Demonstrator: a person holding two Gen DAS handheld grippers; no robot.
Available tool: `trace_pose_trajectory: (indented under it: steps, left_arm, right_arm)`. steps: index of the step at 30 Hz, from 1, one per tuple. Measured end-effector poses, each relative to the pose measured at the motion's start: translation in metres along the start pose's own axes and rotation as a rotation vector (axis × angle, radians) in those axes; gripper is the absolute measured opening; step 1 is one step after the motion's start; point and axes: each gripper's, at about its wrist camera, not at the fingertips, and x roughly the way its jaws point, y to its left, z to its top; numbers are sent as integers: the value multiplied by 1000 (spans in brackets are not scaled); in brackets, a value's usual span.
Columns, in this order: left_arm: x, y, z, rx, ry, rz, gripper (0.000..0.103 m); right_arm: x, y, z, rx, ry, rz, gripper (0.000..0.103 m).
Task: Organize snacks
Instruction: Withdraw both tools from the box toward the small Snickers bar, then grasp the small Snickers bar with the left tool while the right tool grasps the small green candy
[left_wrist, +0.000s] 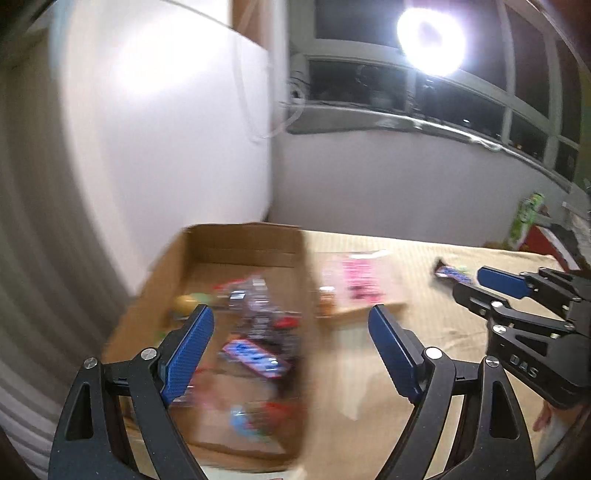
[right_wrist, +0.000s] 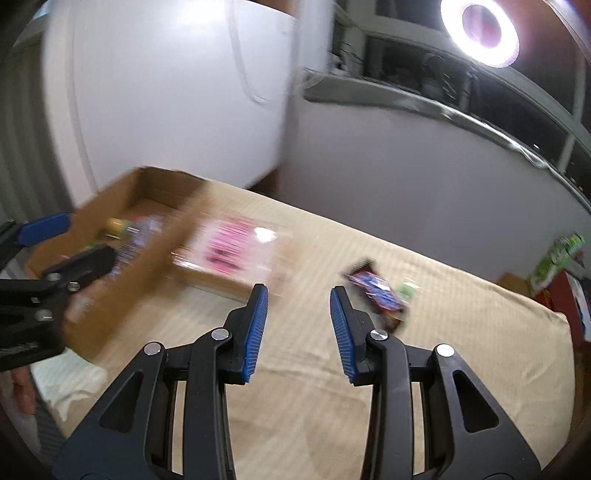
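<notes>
An open cardboard box (left_wrist: 207, 243) (right_wrist: 147, 184) stands on the beige cloth at the left, with several blurred snack packets (left_wrist: 255, 354) inside. My left gripper (left_wrist: 291, 314) is open and empty above the box's right wall. A pink-printed clear packet (left_wrist: 360, 282) (right_wrist: 231, 245) lies on a flat cardboard piece beside the box. A dark blue-and-red snack bar (right_wrist: 376, 295) (left_wrist: 452, 273) lies on the cloth further right. My right gripper (right_wrist: 297, 293) is open and empty, above the cloth just left of the bar. It also shows in the left wrist view (left_wrist: 480, 286).
A white panel (left_wrist: 166, 129) stands behind the box. A wall with a window sill (right_wrist: 424, 110) and a ring light (right_wrist: 484, 29) lie beyond the table. Green and red packages (right_wrist: 557, 258) sit off the table's far right edge. Both views are motion-blurred.
</notes>
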Motion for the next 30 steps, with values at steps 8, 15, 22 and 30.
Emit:
trace_pose_trajectory:
  steps: [8,15,22,30]
  left_arm:
    - [50,-83,4,26,112,-155,86]
    - [89,-134,11,37,187,-212,86]
    - [132,-147,23,-4,232,-194,86]
    - [143,-130,25,-34,242,-201,86]
  right_arm:
    - [21,-95,-22,78,68,-88,37]
    - [50,-136,-23,126,124,-17,47]
    - [84,-146,3,130,154,79,46]
    - [118,-127,16,66,210,148,46]
